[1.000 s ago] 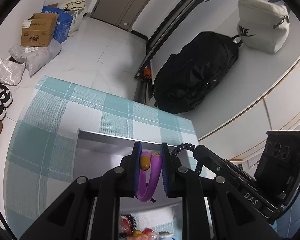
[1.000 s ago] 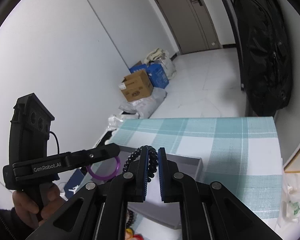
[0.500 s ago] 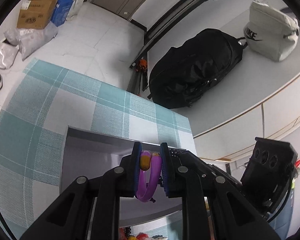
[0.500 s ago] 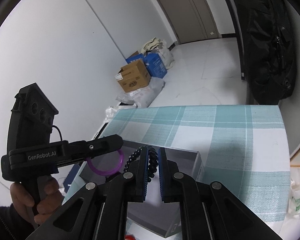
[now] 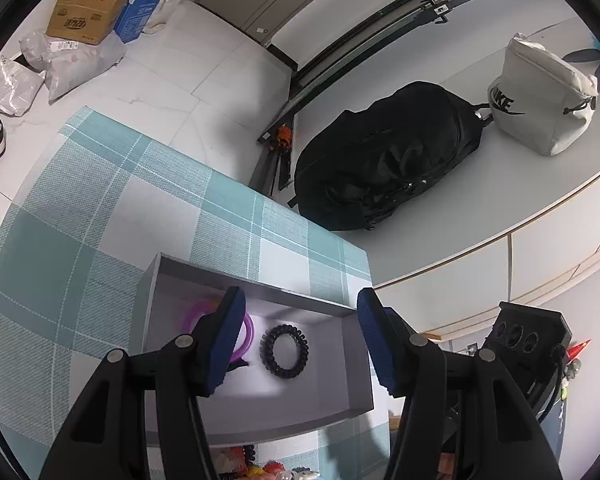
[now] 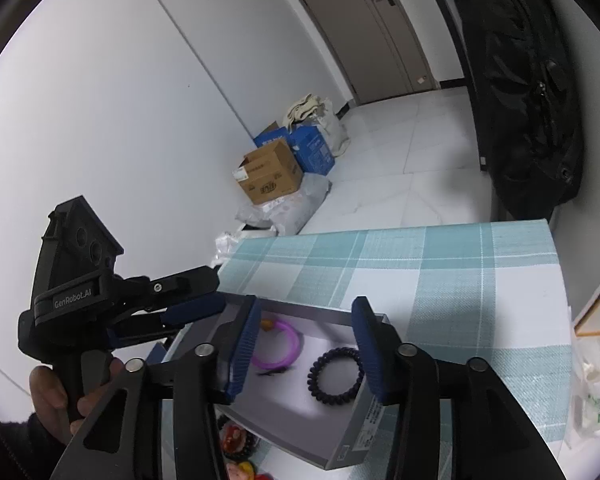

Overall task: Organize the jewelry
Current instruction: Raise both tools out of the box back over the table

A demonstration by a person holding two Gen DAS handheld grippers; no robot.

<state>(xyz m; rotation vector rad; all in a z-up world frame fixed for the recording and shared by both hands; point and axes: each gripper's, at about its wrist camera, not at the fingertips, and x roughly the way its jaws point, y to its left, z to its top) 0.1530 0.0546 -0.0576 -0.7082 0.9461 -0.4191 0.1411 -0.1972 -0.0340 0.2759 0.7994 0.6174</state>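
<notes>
Jewelry is lying in the grey box point(image 5: 342, 364): a purple ring point(image 6: 278, 346) with a small yellow piece at its top, and just beside it a black coiled hair tie point(image 5: 285, 351), both flat on the box floor and apart from each other. Writing is showing in several places: "GenRobot.AI" on the left gripper's body in the right wrist view, "NIKE" on the pale bag point(image 5: 540, 104) by the wall, and print too small to read on the cardboard carton point(image 6: 270, 176) and on the box's near end. The box is sitting on a teal checked cloth point(image 5: 100, 208), with bare cloth stretching beyond its far wall to the table edge; more beads point(image 6: 236, 444) are crowding its near side. Both grippers are hovering above the box, pointing downward. The left gripper point(image 5: 302, 344) has just been opening its jaws and is gripping nothing; the ring is lying below its left finger, the hair tie below the gap. The right gripper point(image 6: 304, 350) has likewise just been opening, empty, both pieces lying beneath it.
</notes>
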